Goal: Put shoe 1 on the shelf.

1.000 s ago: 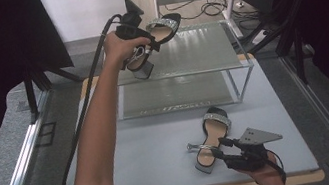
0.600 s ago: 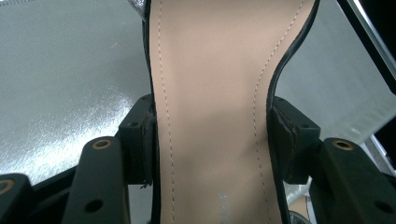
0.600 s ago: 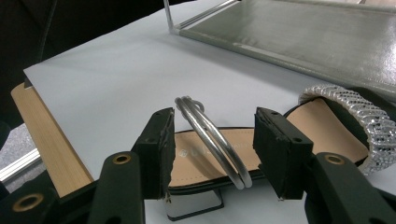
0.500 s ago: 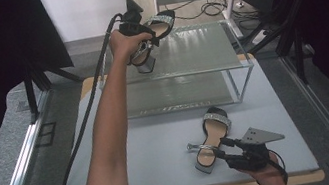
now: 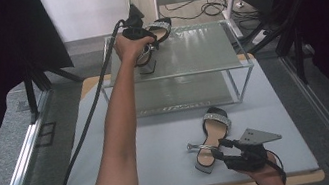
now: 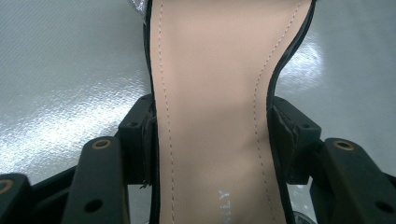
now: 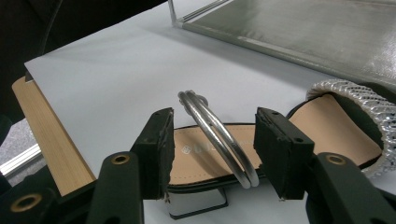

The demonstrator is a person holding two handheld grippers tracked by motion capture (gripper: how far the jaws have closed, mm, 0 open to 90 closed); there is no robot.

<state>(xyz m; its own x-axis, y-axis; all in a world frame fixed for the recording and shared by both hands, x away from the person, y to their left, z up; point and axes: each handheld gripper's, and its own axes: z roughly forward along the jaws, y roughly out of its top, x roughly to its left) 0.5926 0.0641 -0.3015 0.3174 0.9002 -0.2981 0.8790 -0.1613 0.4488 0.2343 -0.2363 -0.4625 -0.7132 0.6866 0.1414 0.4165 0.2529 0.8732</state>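
Currently left gripper (image 5: 147,49) is clamping a sandal (image 5: 155,35) on the far shelf (image 5: 196,51); right gripper (image 5: 220,150) is sitting unclenched around the near sandal's (image 5: 210,133) strap (image 7: 217,135).

Glossy metal ankle ring (image 7: 219,135), matt insole (image 7: 327,126)

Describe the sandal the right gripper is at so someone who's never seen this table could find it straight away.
Start at the clear two-tier rack at the back of the grey mat. In front of it, flat on the mat, lies one sandal with a tan insole, a sparkly toe band and a silver ankle ring; the right gripper straddles its heel. The other sandal sits up on the rack's top shelf.
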